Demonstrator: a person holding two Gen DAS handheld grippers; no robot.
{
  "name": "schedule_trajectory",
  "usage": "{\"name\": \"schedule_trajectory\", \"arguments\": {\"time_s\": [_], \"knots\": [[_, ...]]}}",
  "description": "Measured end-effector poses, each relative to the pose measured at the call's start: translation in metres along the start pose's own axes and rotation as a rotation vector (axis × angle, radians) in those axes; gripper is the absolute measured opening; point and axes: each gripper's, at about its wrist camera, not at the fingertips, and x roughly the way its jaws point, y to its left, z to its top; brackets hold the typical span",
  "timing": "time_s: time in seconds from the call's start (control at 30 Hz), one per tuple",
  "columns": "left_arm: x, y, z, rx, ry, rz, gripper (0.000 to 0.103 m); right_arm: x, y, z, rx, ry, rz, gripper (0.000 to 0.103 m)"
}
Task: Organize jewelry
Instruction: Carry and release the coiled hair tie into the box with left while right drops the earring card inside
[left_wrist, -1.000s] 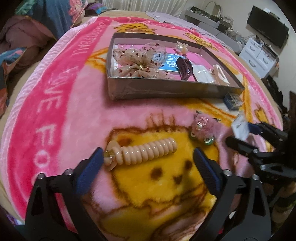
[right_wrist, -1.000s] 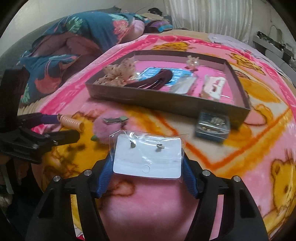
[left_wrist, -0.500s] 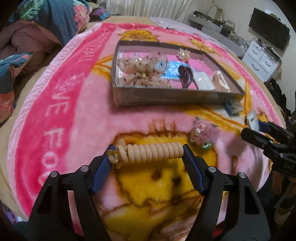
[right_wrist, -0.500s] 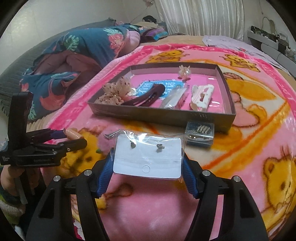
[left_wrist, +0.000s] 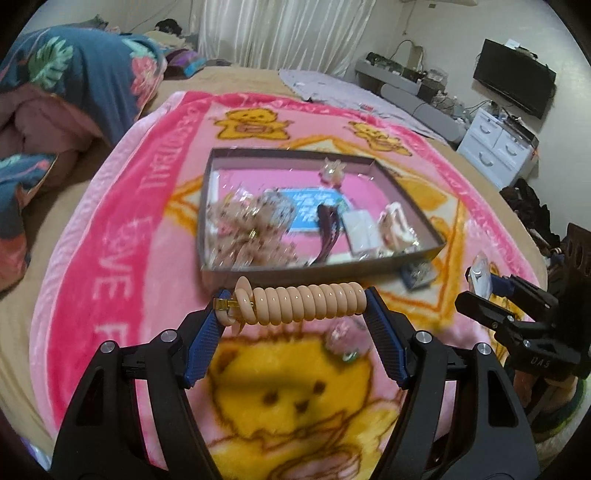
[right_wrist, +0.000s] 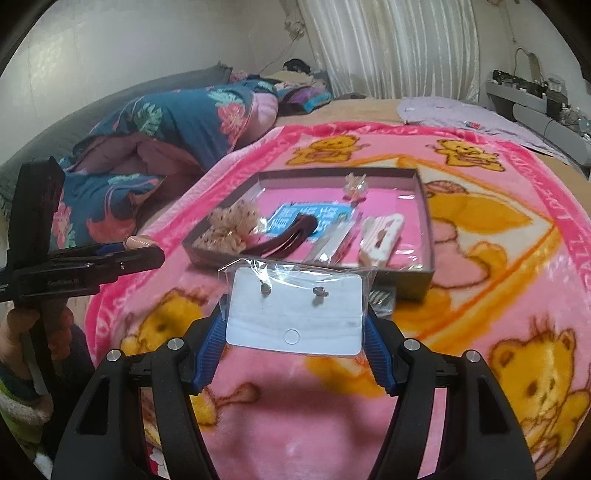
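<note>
Left claw (left_wrist: 295, 308) pinches a beige spiral hair tie (left_wrist: 301, 304) above the bear blanket (left_wrist: 122, 236); right claw (right_wrist: 295, 325) pinches a bagged earring card (right_wrist: 293, 312); at 12 o'clock beyond, the tray (right_wrist: 428, 229) holds a lace bow (right_wrist: 231, 225), dark clip (right_wrist: 291, 236) and white clip (right_wrist: 380, 238)

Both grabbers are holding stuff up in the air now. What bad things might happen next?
The peach spiral hair tie is pinched only at its ends by the left gripper, so it might bend and spring out. The clear bagged earring card in the right gripper looks slippery and could slide free. The grey cardboard tray is crowded, so dropped items may land on others.
</note>
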Motion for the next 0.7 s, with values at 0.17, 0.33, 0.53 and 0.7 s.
{"name": "schedule_trajectory", "arguments": {"time_s": [0.17, 0.33, 0.53, 0.7], "knots": [[0.006, -0.009, 0.014, 0.012, -0.012, -0.017, 0.065, -0.009, -0.013, 0.007, 0.024, -0.032, -0.025, 0.065], [0.011, -0.017, 0.026, 0.025, -0.027, -0.034, 0.065, -0.017, -0.023, 0.015, 0.039, -0.064, -0.055, 0.065], [0.019, -0.029, 0.042, 0.044, -0.040, -0.053, 0.065, -0.023, -0.035, 0.026, 0.045, -0.097, -0.092, 0.065], [0.029, -0.036, 0.052, 0.055, -0.039, -0.064, 0.065, -0.026, -0.045, 0.040, 0.045, -0.124, -0.120, 0.065]]}}
